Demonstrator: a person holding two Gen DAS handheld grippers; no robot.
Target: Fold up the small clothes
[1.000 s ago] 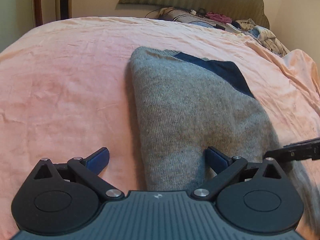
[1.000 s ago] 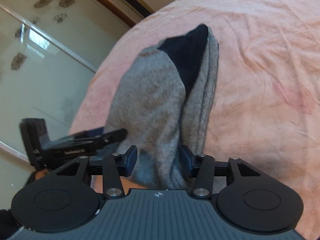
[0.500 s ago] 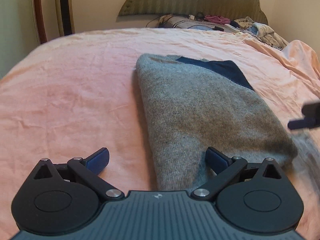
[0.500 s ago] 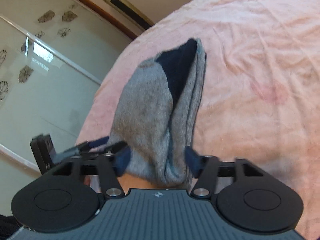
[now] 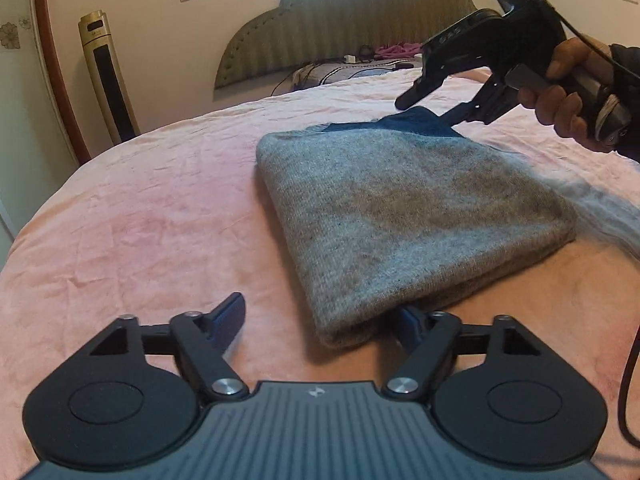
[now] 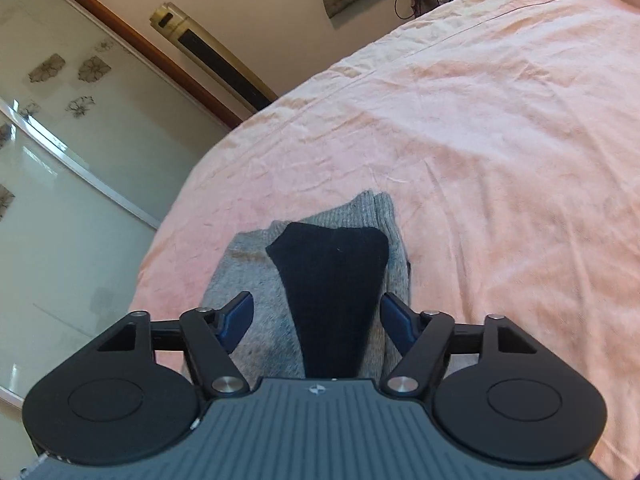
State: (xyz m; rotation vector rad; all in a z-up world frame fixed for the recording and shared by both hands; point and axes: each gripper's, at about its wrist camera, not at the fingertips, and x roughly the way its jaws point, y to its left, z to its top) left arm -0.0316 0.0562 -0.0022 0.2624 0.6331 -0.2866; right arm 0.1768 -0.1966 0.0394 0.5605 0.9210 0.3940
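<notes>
Pink bedding (image 5: 132,216) fills both views, and on it a folded grey sweater (image 5: 404,208) is laid flat, with a dark navy patch (image 6: 332,276) at one end. Nearest in the left wrist view, the left gripper (image 5: 320,322) is seen at the bottom of the frame with its fingers apart and closing; the near corner of the sweater is reached between them, the right-hand finger tucked under the fabric's edge and the left-hand one (image 5: 228,316) standing clear over bare bedding, so no squeeze on the cloth is shown. From that corner the sweater's long axis is run up the frame and slightly to the right, away from these fingers toward the navy end. At that far end, in the upper right of the frame, the right gripper (image 5: 428,100) is held in a person's hand (image 5: 568,92) just above the navy edge. In the right wrist view its fingers are also seen apart and closing, the navy patch and grey knit lying between them at bottom centre; whether cloth is touched cannot be told. Each end is thus judged to be served by its own nearer hand, the coming move turning on the length between them. Farther off, a headboard (image 5: 344,24) and a tall gold appliance (image 5: 106,84) are seen against the wall.
</notes>
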